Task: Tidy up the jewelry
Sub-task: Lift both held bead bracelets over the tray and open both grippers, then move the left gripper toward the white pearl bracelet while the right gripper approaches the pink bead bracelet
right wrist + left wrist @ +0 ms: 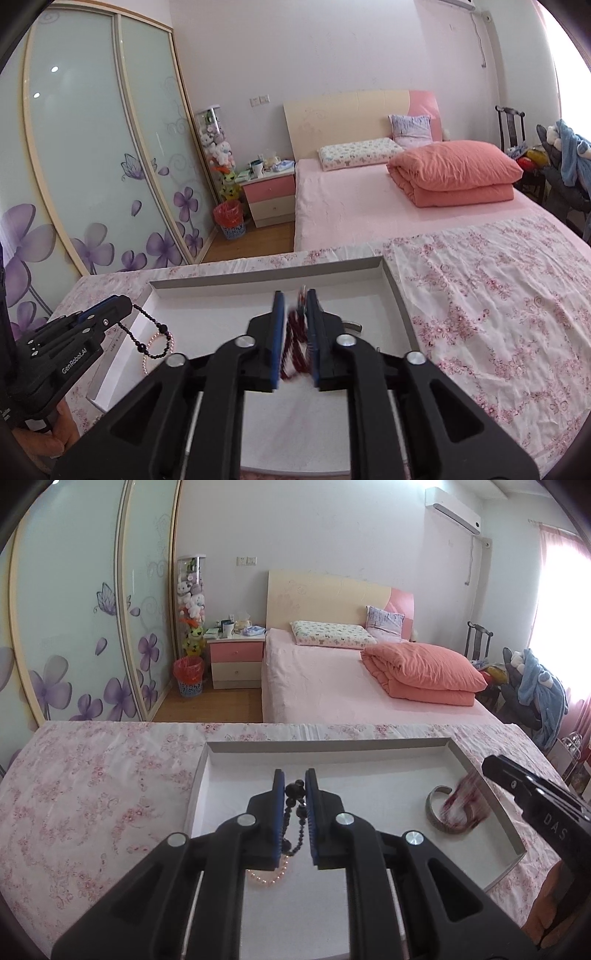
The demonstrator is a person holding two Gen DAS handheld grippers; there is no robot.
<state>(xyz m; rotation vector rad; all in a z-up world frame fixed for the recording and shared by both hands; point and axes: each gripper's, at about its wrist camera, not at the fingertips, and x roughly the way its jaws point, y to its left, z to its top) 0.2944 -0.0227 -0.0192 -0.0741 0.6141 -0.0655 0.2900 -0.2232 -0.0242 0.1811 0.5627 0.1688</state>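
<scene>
Over a white tray [515,843], left fingers [277,794] pinch black beads [293,794]; right fingers [279,314] loosely flank red beads [295,341].

From my remote seat, items I cannot read:
- Red bead bracelet [295,345]: motion-blurred between the right gripper [294,314] pads; contact unclear.
- Pink pearl strand [269,875]: partly hidden behind the left gripper [294,794].
- White tray [373,746]: near edge covered by gripper bodies.

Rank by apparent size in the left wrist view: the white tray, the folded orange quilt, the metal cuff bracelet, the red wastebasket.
1. white tray, though nearness inflates it
2. folded orange quilt
3. metal cuff bracelet and red wastebasket look alike; unranked
</scene>
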